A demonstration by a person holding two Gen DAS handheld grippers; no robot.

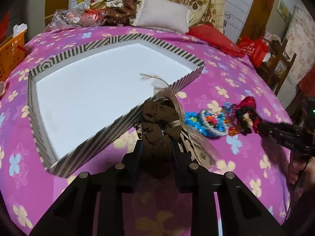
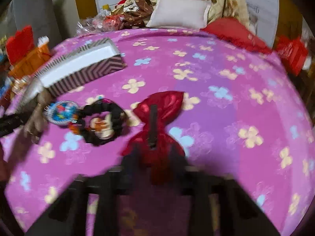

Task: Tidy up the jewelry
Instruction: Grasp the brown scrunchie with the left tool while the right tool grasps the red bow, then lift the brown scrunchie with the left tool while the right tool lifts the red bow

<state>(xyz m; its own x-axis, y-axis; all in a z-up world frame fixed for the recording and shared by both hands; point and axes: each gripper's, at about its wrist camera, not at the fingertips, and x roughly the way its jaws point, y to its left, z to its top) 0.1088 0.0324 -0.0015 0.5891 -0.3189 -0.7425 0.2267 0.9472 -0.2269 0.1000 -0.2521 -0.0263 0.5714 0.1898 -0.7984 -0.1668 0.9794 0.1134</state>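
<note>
My left gripper (image 1: 156, 140) is shut on a brown scrunchie (image 1: 159, 122) with a beige ribbon, held just in front of the near edge of the striped box (image 1: 122, 119) with a white inside. My right gripper (image 2: 154, 149) is shut on a shiny red bow (image 2: 159, 116); it also shows at the right in the left wrist view (image 1: 259, 125). A blue beaded bracelet (image 1: 210, 122) and a black scrunchie (image 2: 102, 123) with colourful charms lie on the bedspread between the two grippers. The right wrist view is blurred.
The purple flowered bedspread (image 1: 236, 90) covers the bed. An orange basket (image 1: 11, 53) stands at the left edge. A white pillow (image 1: 163, 13), a red cushion (image 1: 212, 35) and plastic-wrapped clutter (image 1: 78, 17) lie at the back. A red bag (image 1: 254, 47) stands at the right.
</note>
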